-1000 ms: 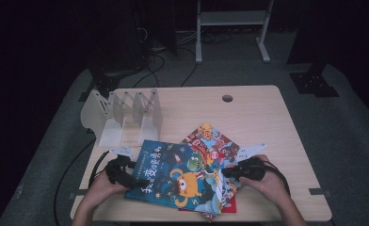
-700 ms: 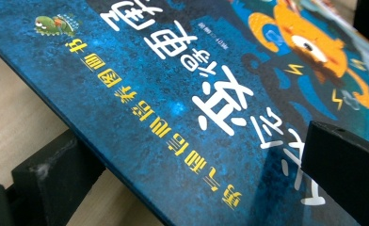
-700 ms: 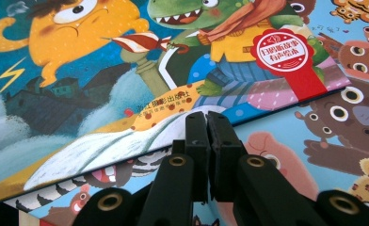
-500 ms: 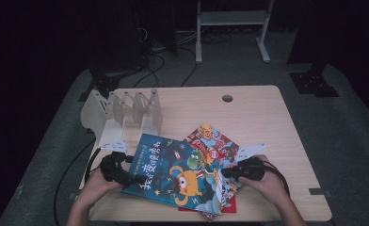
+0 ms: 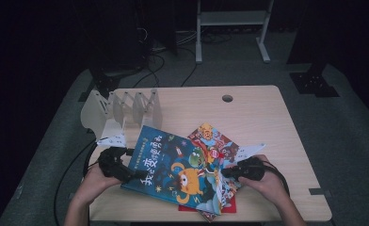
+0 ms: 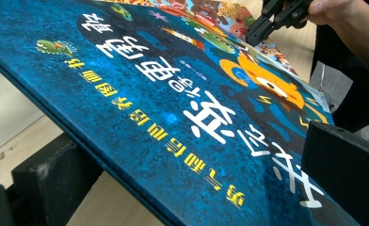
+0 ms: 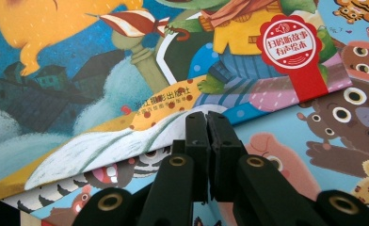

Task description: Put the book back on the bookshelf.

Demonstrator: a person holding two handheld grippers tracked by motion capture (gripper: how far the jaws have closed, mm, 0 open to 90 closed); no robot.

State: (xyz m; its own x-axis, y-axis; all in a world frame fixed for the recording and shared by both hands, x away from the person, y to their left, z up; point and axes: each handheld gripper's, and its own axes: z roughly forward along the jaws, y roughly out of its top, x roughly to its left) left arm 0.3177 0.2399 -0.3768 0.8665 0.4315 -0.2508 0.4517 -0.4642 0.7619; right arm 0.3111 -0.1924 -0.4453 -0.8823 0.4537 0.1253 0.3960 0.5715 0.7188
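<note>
A blue picture book with a yellow monster on its cover lies on top of a fanned pile. My left gripper is shut on its left edge and holds that edge up off the table. In the left gripper view the blue cover runs between one jaw below and one above. My right gripper is shut with nothing between its jaws. In the right gripper view its tips rest at the blue book's right edge, on the animal-covered book below.
The animal book and a red book lie under the blue one near the table's front edge. A white slotted book rack stands at the back left. The wooden table has a cable hole at the back.
My left gripper has risen with the blue book's left edge, so the book tilts up more on that side. The right gripper has stayed where it was.
</note>
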